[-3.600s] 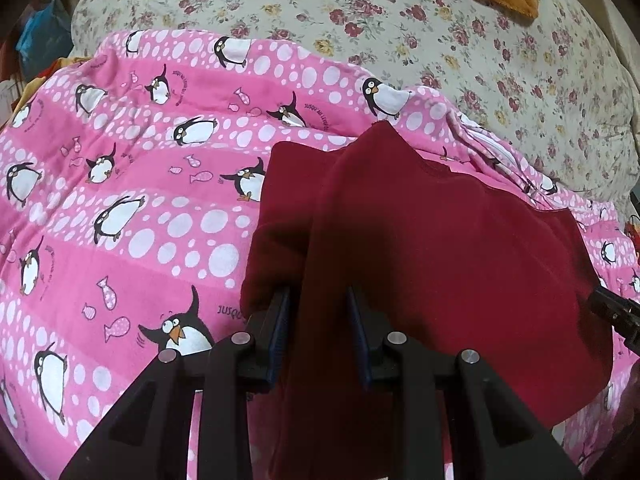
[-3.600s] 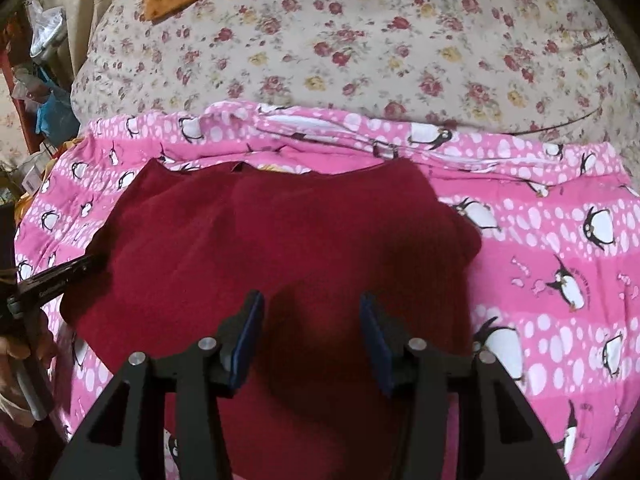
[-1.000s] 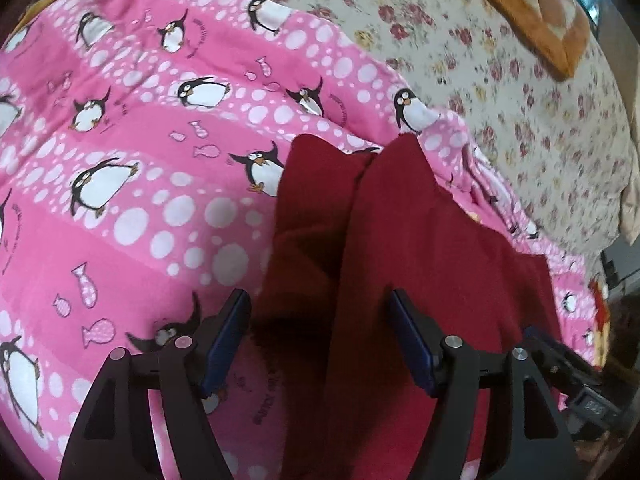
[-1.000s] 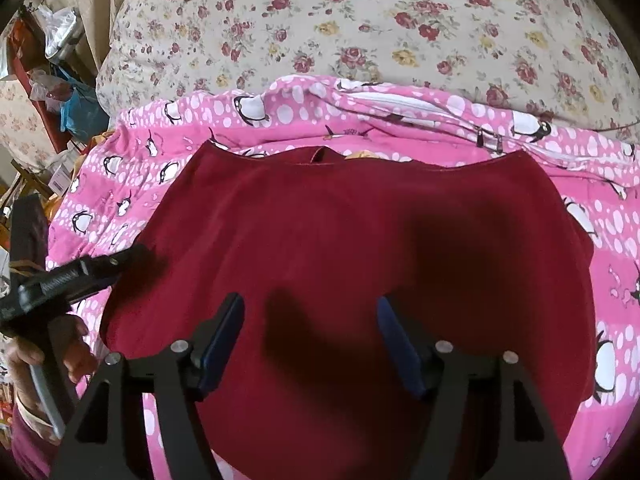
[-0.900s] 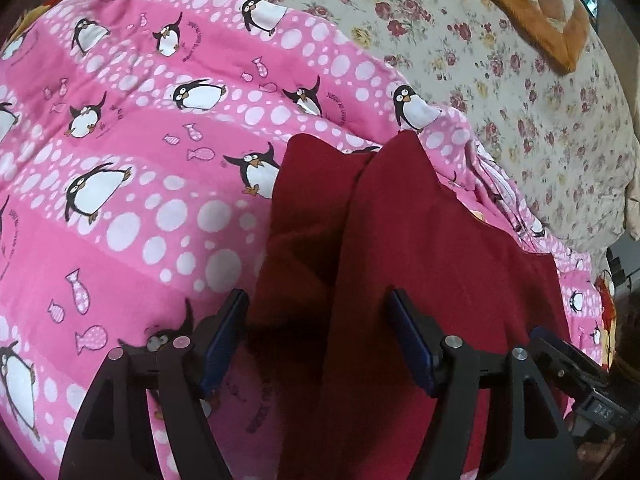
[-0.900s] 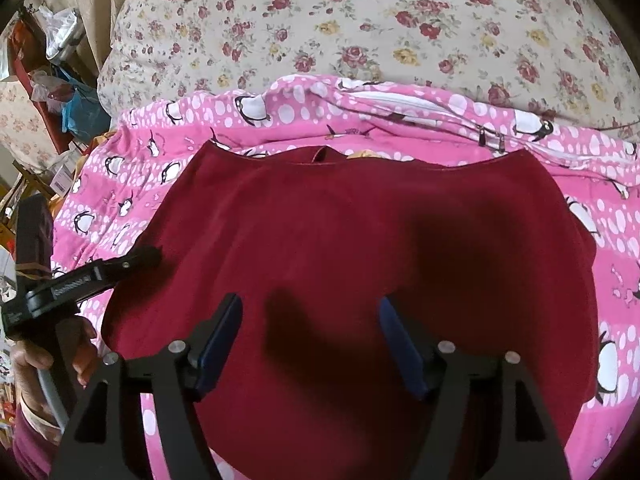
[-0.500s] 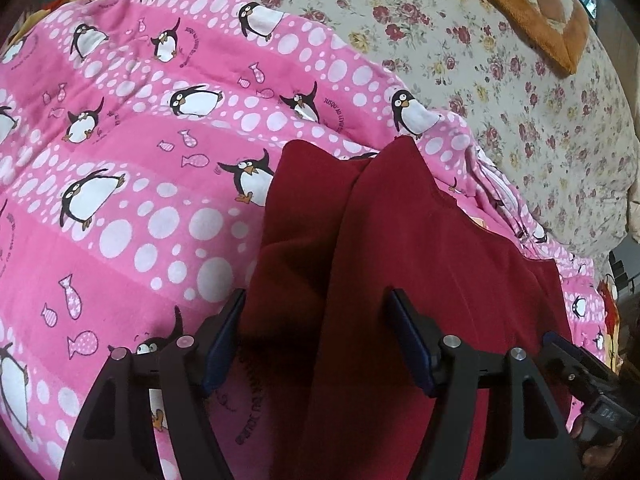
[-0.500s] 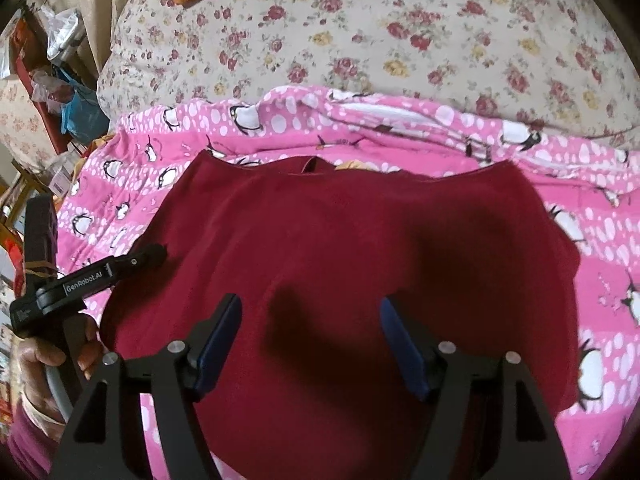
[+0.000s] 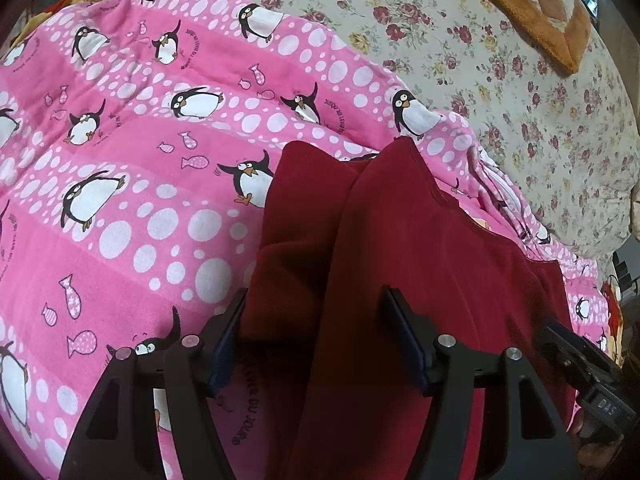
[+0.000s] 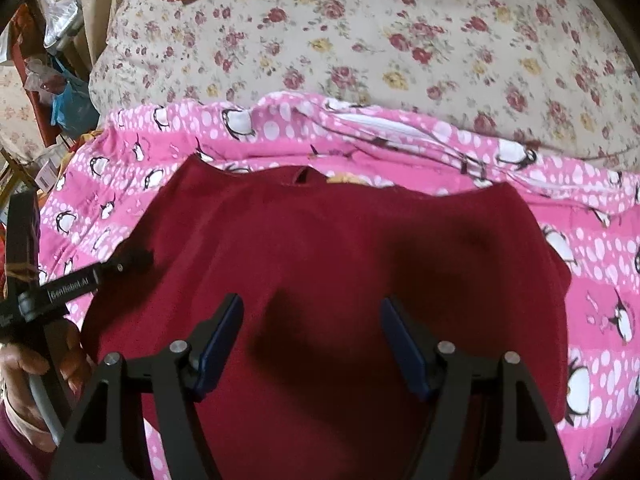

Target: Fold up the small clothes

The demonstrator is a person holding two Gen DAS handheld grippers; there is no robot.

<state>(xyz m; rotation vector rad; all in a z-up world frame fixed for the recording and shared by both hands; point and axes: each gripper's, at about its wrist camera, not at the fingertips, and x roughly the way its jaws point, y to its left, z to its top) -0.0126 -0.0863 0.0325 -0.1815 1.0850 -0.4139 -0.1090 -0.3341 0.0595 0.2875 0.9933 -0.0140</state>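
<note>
A dark red small top (image 10: pixel 340 248) lies spread flat on a pink penguin blanket (image 9: pixel 132 184), neckline (image 10: pixel 304 178) at the far side. Its left side is folded inward into a double layer (image 9: pixel 304 216). My left gripper (image 9: pixel 316 320) hovers over that folded edge; its jaws are closing, the cloth lies under and between them, and the pads do not pinch it. My right gripper (image 10: pixel 312 328) stands open above the middle of the top. The left gripper (image 10: pixel 120 266) also shows at the top's left edge, held by a hand (image 10: pixel 36 364).
Cream floral bedding (image 10: pixel 400 40) rises behind the blanket, with an orange cushion (image 9: pixel 532 4) on it. Bags and clutter (image 10: pixel 60 92) stand past the bed's left side. The right gripper's body (image 9: pixel 588 372) shows at the lower right of the left wrist view.
Since the earliest frames both grippers' jaws stand wider, the left much more so. Over the last second the left jaws narrowed slightly; the red top has not shifted.
</note>
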